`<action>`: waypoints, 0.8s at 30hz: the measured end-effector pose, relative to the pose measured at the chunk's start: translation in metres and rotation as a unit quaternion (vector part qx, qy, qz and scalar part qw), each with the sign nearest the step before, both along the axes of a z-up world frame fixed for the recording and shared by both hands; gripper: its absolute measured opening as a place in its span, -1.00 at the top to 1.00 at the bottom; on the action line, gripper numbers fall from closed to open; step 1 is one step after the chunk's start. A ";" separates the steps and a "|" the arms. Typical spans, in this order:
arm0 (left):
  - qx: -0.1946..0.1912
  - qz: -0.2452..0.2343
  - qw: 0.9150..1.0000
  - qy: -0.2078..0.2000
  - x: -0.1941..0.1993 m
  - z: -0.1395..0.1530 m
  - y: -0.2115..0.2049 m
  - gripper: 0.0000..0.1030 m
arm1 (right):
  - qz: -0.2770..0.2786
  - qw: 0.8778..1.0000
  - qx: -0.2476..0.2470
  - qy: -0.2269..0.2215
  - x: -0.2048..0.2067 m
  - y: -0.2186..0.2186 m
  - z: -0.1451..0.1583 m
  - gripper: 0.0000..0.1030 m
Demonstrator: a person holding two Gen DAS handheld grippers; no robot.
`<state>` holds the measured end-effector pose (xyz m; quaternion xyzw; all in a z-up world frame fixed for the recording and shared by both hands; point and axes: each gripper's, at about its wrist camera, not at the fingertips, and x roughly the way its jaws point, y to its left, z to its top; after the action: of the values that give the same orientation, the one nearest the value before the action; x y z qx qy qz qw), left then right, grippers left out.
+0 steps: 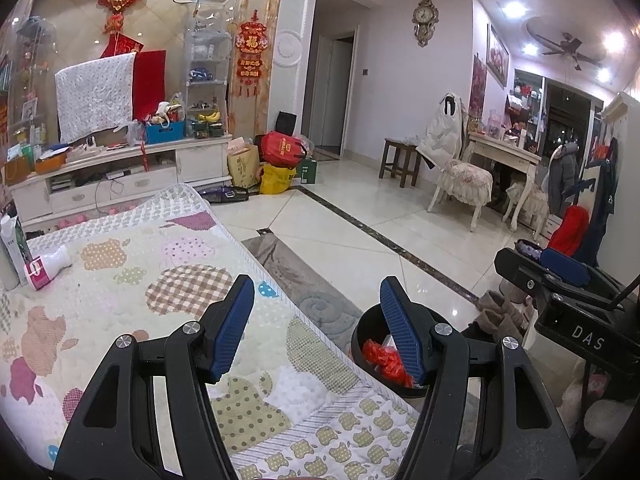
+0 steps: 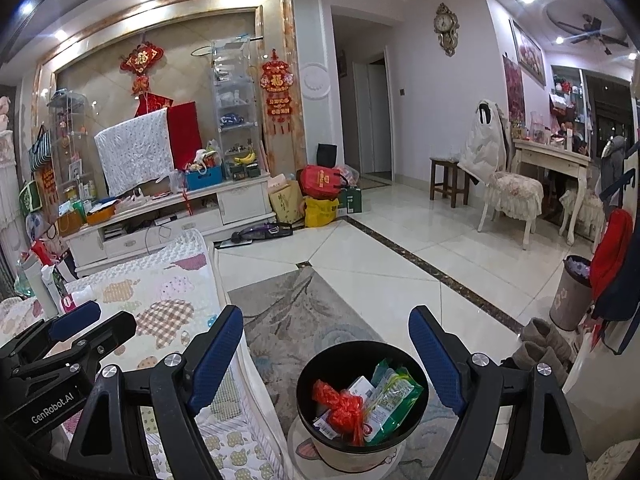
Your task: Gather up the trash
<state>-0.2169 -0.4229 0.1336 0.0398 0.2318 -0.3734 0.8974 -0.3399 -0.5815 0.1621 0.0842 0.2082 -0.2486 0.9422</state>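
A round black-rimmed trash bin (image 2: 308,376) stands on the floor beside the quilted table. It holds a red crumpled bag (image 2: 342,404), a green snack wrapper (image 2: 394,398) and a white packet. My right gripper (image 2: 326,344) is open and empty above the bin. My left gripper (image 1: 316,320) is open and empty over the table's edge, with the bin (image 1: 362,332) just behind its right finger. A white bottle with a pink label (image 1: 46,266) lies on the quilted cover (image 1: 120,272) at the far left.
A grey rug (image 2: 304,312) lies under the bin. A second patterned bin (image 2: 570,294) and brown boots (image 2: 544,344) stand at the right. The TV cabinet (image 2: 176,212), bags (image 2: 320,196), a chair (image 2: 508,196) and a desk line the far wall.
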 end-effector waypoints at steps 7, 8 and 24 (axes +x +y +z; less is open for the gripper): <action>-0.004 -0.002 1.000 -0.003 -0.002 0.002 0.000 -0.25 | 0.004 1.000 -0.001 -0.001 0.001 0.003 0.003 -0.64; -0.004 -0.002 1.000 -0.003 -0.002 0.002 0.000 -0.25 | 0.004 1.000 -0.002 -0.002 0.001 0.003 0.003 -0.64; -0.001 -0.005 1.000 -0.002 -0.004 0.000 -0.002 -0.25 | 0.004 1.000 0.001 0.006 0.001 0.002 0.003 -0.65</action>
<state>-0.2205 -0.4253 0.1338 0.0402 0.2296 -0.3777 0.8961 -0.3384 -0.5795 0.1651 0.0829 0.2141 -0.2456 0.9418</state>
